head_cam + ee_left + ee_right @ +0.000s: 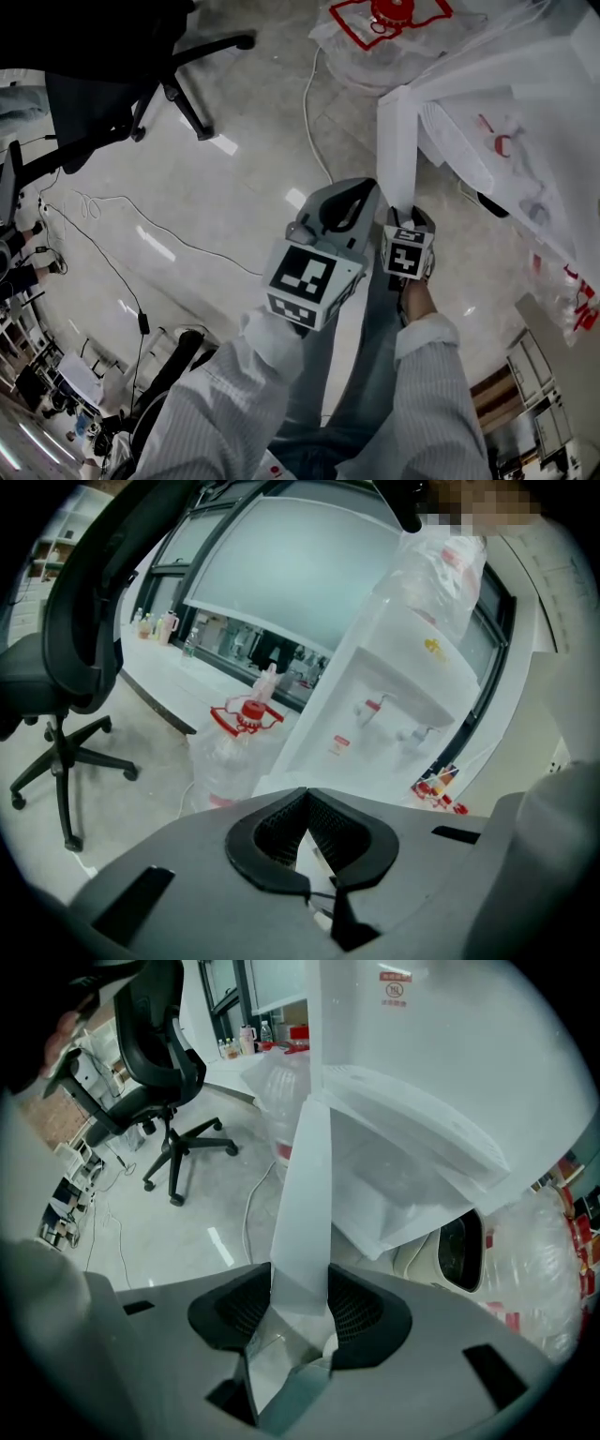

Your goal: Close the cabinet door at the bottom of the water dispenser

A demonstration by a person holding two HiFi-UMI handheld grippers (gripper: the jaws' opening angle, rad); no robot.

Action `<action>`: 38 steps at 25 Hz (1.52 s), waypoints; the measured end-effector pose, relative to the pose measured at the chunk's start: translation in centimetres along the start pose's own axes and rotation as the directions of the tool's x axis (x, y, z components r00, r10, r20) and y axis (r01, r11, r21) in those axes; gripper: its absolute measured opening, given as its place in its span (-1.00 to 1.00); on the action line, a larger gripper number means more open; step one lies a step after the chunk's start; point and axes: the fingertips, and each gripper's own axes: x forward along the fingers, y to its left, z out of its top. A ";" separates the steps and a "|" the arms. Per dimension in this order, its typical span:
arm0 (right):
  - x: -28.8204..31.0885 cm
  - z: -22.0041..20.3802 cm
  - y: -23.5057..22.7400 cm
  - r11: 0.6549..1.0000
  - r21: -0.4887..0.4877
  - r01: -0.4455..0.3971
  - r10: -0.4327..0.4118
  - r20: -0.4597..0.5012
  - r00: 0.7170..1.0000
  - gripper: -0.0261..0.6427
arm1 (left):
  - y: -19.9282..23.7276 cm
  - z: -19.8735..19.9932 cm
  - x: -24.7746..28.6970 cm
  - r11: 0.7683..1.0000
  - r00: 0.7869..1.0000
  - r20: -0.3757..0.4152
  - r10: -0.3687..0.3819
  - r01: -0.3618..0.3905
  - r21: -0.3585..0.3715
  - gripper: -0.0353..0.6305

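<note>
The white water dispenser (pixel 525 84) stands at the right in the head view, draped in clear plastic. Its bottom cabinet door (pixel 398 141) hangs open, edge toward me. My right gripper (pixel 405 217) points steeply down on that free edge. In the right gripper view the door (pixel 305 1185) runs between the two pads, which press on both faces at my right gripper (pixel 300 1307). My left gripper (pixel 352 202) hovers just left of the door, shut with nothing in it. In the left gripper view its pads meet at my left gripper (pixel 305 803), facing the dispenser (pixel 394 696).
A bagged water bottle with a red cap (pixel 384 23) lies on the floor behind the door. A black office chair (pixel 103 84) stands at the upper left, and a white cable (pixel 309 103) crosses the floor. Crumpled plastic (pixel 403 1176) fills the cabinet opening.
</note>
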 end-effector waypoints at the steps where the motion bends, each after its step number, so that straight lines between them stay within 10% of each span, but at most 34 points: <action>1: 0.0 0.0 -0.3 1.000 -0.006 -0.005 0.005 0.001 1.000 -0.35 | -0.2 -0.2 0.2 1.000 1.000 -0.001 0.009 -0.009 -0.002 -0.86; 26: 0.2 -0.9 -10.3 0.982 -0.188 -0.036 0.037 0.003 0.999 -0.36 | -5.0 -3.6 5.3 0.980 0.986 0.031 0.165 -0.160 -0.116 -0.86; 38: 1.2 -1.0 -14.1 1.000 0.005 0.013 -0.012 -0.013 1.000 -0.36 | -4.1 -4.2 5.3 0.973 0.981 0.049 0.188 -0.180 -0.147 -0.86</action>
